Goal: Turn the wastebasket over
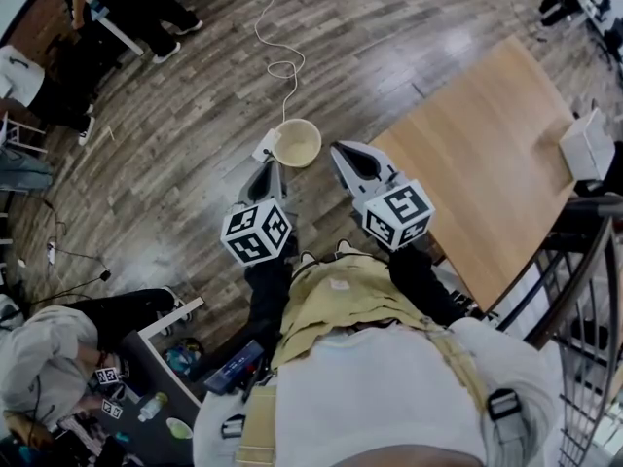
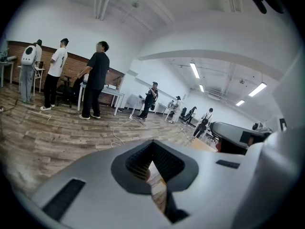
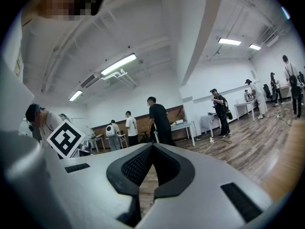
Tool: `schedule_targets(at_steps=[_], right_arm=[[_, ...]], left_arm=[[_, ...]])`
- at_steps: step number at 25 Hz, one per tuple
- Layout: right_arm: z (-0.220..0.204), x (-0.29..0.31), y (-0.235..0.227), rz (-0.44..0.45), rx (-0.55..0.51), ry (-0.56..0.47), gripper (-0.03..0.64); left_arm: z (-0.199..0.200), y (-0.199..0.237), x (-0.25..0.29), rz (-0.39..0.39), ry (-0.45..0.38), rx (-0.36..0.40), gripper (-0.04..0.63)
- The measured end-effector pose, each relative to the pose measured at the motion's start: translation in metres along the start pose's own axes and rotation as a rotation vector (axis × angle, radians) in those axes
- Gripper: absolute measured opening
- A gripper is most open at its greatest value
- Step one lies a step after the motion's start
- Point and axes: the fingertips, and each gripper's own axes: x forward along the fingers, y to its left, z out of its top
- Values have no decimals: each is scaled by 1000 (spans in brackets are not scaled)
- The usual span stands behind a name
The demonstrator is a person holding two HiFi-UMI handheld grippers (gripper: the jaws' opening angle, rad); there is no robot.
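The wastebasket (image 1: 296,142) is seen standing mouth up on the floor (image 1: 185,115), just off the desk's (image 1: 487,154) nearest corner. The left tongs (image 1: 270,166) are held shut and empty just beside its rim. The right tongs (image 1: 343,154), likewise closed on nothing, are held between it and the desk.

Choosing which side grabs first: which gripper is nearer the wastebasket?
Left, narrowly. The left gripper overlaps the wastebasket at its lower-left edge; the right gripper is just off its right.

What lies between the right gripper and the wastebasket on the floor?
Nothing stands there. The head view shows only a narrow strip of bare wooden floor between the right gripper and the wastebasket.
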Motion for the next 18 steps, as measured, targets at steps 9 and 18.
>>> schedule_targets(at_steps=[9,18], right_arm=[[-11,-11,-30,0,27,28,21],[-37,-14,-62,-1,100,87,21]], left_arm=[[-16,-18,20,11,27,-5,-3],[-43,-24,39,46,101,-17,-3]])
